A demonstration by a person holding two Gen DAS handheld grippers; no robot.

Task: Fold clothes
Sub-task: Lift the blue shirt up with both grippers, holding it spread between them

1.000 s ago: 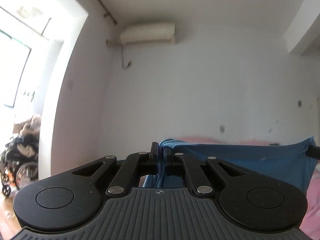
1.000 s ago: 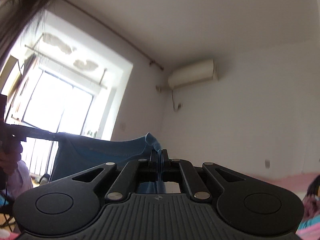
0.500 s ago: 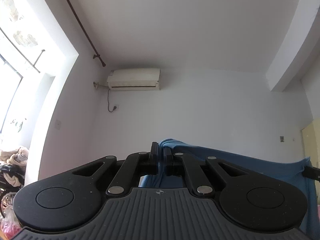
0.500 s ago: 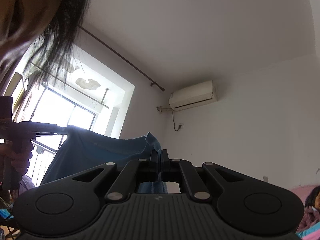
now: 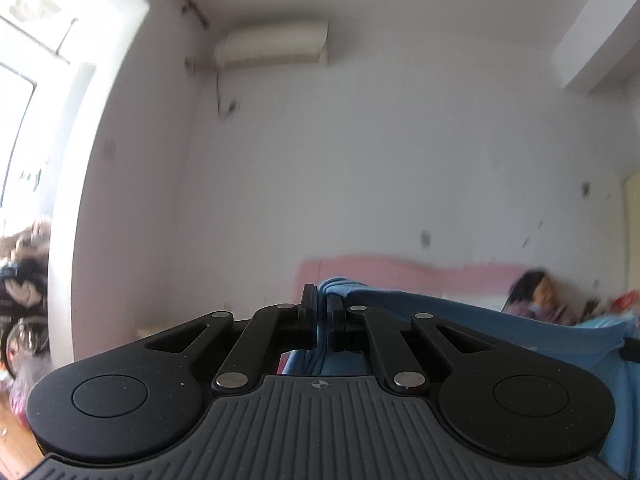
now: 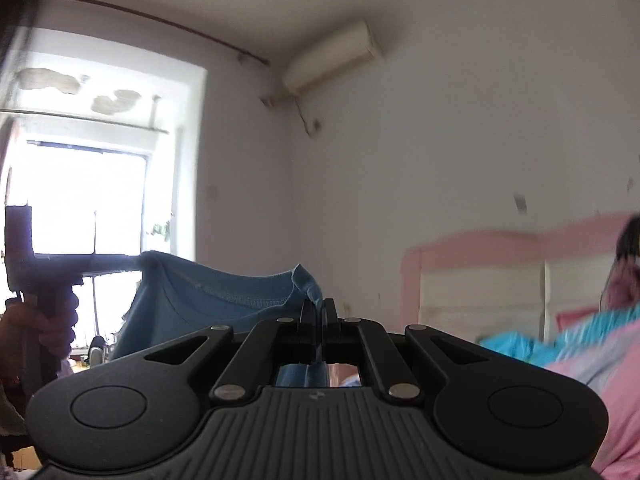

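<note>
Here both the left gripper [image 5: 323,300] and right gripper [image 6: 319,304] clamp the blue garment [image 6: 224,300], its lower part seemingly hidden

A blue garment [image 6: 208,300] hangs in the air, stretched wide with its stitched top edge sagging in the middle. It is in front of the pink bed [image 6: 500,248], one corner bunched.

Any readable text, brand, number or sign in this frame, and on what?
No readable text in either view.
A small round crosshair mark on the left gripper body; no letters.
A similar mark on the right gripper body, too small to make out.
The air conditioner is blurred.
</note>
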